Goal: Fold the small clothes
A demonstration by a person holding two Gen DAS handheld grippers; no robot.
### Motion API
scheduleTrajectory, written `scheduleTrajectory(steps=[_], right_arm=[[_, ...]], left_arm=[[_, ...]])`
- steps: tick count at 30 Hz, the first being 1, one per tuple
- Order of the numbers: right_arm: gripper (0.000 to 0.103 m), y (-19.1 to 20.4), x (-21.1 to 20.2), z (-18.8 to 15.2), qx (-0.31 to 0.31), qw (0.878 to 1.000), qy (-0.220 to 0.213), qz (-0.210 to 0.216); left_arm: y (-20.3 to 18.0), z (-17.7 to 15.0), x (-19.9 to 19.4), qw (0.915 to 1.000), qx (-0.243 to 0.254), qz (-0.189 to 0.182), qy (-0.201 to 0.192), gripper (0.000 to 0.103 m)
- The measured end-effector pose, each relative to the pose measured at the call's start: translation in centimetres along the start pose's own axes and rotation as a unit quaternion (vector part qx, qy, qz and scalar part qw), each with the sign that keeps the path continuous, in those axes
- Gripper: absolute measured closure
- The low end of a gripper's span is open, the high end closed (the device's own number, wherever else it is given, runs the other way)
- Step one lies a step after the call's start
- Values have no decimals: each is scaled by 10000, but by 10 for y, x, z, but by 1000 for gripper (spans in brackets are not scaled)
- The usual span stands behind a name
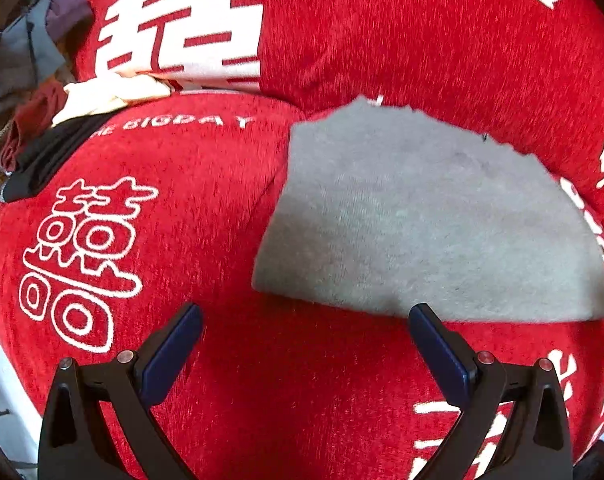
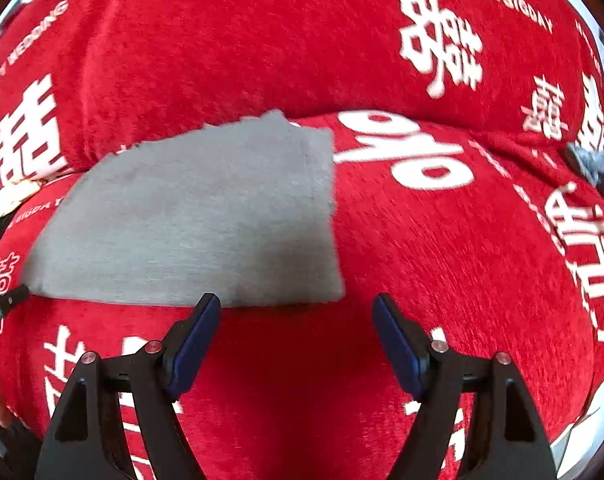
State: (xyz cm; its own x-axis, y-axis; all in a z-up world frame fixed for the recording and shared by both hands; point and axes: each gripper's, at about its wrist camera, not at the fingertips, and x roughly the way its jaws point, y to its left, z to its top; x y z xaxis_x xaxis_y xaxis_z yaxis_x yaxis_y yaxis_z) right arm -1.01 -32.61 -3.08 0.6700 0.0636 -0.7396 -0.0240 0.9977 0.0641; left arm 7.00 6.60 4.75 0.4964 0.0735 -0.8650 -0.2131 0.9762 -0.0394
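- Grey garment [image 1: 413, 216] lies folded flat on red cover [image 1: 421, 40], ready for tidying.
- Left hand-held gripper [image 1: 305, 316] and right hand-held gripper [image 2: 296, 306] hover, jaws apart, empty.

Both my wrist cameras look steeply down along my claws, close over the red cover [image 1: 230, 240]. Both share the grey cloth [image 1: 421, 220], lying just beyond my fingertips.

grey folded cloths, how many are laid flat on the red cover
1: the grey cloth lies flat on the red cover, just beyond both open grippers. The clothes pile at far left may hide more grey pieces.
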Motion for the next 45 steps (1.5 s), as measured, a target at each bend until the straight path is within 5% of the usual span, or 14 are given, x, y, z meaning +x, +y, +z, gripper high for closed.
scheduleTrajectory(steps=[8, 14, 21, 26, 31, 35, 40, 45], right_arm=[[22, 80, 13, 9, -798, 9961, 97, 365], [22, 91, 35, 29, -757, 9963, 173, 355], [22, 82, 88, 61, -264, 9979, 589, 72], [8, 81, 107, 83, -288, 9979, 583, 5], [6, 82, 127, 102, -336, 9969, 685, -181], [2, 82, 133, 107, -483, 9957, 757, -236], [2, 74, 105, 91, 83, 9995, 308, -38], [2, 97, 104, 63, -410, 9985, -2, -362]], left_arm=[[-29, 13, -7, 9990, 308, -143, -285, 0], [-54, 26, 0, 9979, 507, -165, -378, 0], [-73, 52, 51, 9982, 509, -242, 198, 0], [-67, 75, 79, 9983, 304, -313, 399, 0], [-57, 102, 100, 9964, 157, -434, 717, 0], [-9, 121, 92, 9957, -454, -552, 588, 0], [69, 108, 99, 9774, -1534, -1104, 946, 0], [63, 86, 117, 9641, -1476, -1702, 1407, 0]])
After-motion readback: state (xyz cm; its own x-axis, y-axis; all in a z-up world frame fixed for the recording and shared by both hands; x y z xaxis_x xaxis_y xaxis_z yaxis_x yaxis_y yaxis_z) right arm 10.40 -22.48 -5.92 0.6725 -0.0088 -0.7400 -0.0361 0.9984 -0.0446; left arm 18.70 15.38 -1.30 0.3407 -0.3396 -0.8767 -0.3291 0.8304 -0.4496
